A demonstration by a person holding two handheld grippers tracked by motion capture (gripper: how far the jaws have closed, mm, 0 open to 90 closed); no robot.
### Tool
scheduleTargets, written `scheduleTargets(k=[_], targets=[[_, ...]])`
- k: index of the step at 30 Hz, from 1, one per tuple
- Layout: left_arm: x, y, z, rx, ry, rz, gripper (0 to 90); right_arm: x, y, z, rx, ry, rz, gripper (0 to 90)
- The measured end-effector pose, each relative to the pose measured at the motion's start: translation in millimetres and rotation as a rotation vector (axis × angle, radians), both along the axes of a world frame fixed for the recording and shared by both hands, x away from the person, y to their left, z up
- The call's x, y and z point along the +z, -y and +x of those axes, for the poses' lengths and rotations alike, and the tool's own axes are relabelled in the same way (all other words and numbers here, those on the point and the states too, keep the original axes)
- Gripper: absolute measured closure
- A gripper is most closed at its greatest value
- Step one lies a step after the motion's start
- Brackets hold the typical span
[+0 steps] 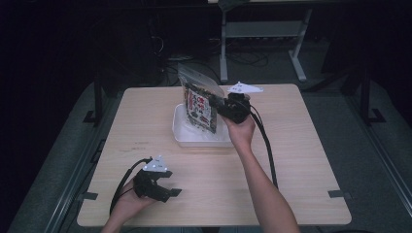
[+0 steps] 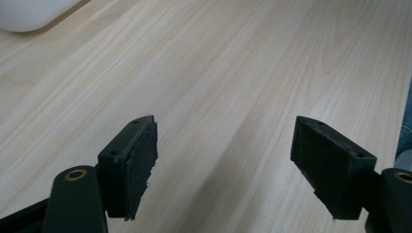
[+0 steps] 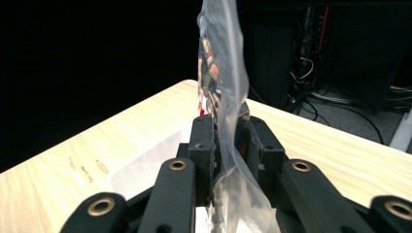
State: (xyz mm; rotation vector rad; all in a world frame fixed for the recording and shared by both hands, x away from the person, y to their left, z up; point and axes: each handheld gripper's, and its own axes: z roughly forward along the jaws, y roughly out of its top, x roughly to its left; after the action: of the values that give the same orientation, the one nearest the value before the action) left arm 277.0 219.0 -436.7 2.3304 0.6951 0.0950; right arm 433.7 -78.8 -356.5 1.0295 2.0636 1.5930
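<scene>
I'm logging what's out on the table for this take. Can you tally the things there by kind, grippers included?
Clear plastic bags with printed contents: 1, the bag, upright over the tray.
White trays: 1, the tray.
Grippers: 2, the left gripper and the right gripper.
Total: 4

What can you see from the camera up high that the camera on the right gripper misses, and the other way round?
High view alone: the whole table, the person's forearms, the left gripper held low near the table's front edge with its jaws apart, and the printed face of the plastic bag standing upright over the white tray.

Right gripper view alone: close up, the right gripper with its jaws pressed on the clear edge of the bag.

Both: the bag, the tray, the wooden table and the right gripper.
</scene>
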Motion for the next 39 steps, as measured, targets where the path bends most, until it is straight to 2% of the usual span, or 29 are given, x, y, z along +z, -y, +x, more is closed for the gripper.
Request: scheduleTargets(k=[5,12,15,23,39], targets=[[0.0,-0.3,0.2,0.0,0.0,-0.002,24.5,1.6,2.3,0.8,-0.007,-0.019,-0.033,59.3],[1.0,-0.3,0.1,-0.001,0.002,0.0,24.5,6.4,5.9,-1.2,0.006,-0.03,-0.035,52.0],[1.6,0.4,-0.4,-0.003,0.003,-0.001,24.5,6.5,8.6,-1.3,0.011,-0.053,-0.037,46.2],[1.0,1.6,-0.1,-0.001,0.0,-0.002,24.2,6.0,15.8,-4.8,0.039,-0.083,-0.027,40.3],[0.8,3.6,-0.6,-0.002,0.001,0.003,23.7,4.0,30.7,-18.2,0.067,-0.117,-0.019,34.5]])
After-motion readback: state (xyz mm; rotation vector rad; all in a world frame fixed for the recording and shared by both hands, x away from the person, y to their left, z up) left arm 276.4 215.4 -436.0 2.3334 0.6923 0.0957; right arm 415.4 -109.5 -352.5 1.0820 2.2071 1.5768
